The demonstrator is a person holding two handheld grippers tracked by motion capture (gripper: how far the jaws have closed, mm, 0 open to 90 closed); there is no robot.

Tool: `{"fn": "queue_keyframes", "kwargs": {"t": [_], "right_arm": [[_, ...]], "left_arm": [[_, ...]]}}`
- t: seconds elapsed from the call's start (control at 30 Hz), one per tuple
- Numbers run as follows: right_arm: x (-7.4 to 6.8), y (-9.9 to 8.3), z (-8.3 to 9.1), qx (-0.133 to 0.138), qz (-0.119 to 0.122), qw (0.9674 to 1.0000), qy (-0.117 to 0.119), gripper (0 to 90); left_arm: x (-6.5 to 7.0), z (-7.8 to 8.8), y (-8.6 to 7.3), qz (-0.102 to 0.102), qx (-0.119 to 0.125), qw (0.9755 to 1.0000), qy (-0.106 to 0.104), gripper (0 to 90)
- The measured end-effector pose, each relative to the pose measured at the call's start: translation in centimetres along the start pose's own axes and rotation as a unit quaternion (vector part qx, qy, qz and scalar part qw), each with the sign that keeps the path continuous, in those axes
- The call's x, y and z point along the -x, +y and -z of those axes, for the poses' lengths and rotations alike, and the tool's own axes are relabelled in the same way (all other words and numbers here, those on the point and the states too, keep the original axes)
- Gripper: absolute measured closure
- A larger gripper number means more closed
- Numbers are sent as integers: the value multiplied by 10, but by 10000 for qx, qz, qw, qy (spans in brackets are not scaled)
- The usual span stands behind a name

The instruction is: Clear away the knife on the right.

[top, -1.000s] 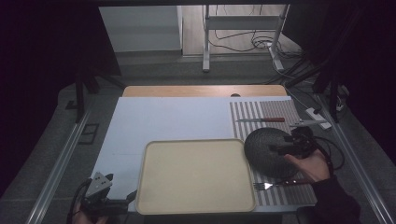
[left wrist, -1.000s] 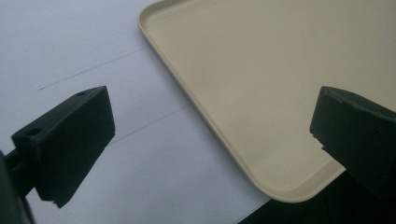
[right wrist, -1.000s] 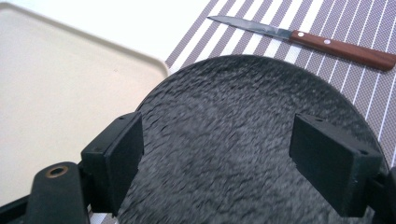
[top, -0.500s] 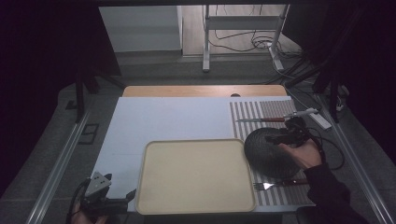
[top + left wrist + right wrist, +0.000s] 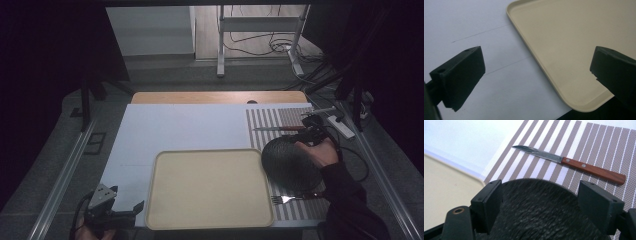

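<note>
Knife lying untouched on the striped placemat, beyond the dark plate.
Right gripper is reaching over the plate, jaws wide and holding nothing; next it is needing to straddle the reddish wooden handle (blade steel, pointed). Left gripper is idling wide by the tray.

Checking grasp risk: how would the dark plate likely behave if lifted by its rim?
The dark plate looks rigid and probably weighty, so an edge grip may let it tilt. Its rough texture likely resists slipping. The right gripper hangs open over its far rim.
</note>
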State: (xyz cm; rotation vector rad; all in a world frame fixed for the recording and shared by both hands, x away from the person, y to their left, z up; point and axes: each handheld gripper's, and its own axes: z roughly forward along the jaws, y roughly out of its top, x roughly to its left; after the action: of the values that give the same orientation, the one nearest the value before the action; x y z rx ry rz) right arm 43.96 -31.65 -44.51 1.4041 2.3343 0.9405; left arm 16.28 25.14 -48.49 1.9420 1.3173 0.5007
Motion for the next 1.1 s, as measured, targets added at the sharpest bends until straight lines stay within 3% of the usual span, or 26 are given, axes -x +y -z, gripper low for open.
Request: {"fn": "queue_keyframes", "kwargs": {"t": [0.4,0.73,1.1], "right_arm": [[14,20,-22,-68,-106,9999,-119,194],[24,36,-40,-158,-104,9995,-267,132],[47,45,-62,-408,-163,9977,-512,98]], "left_arm": [[1,0,0,-60,-14,10000,-50,0],[1,-1,1,-66,-30,10000,-58,1],[1,-1,1,-88,-57,9999,-53,0]]}}
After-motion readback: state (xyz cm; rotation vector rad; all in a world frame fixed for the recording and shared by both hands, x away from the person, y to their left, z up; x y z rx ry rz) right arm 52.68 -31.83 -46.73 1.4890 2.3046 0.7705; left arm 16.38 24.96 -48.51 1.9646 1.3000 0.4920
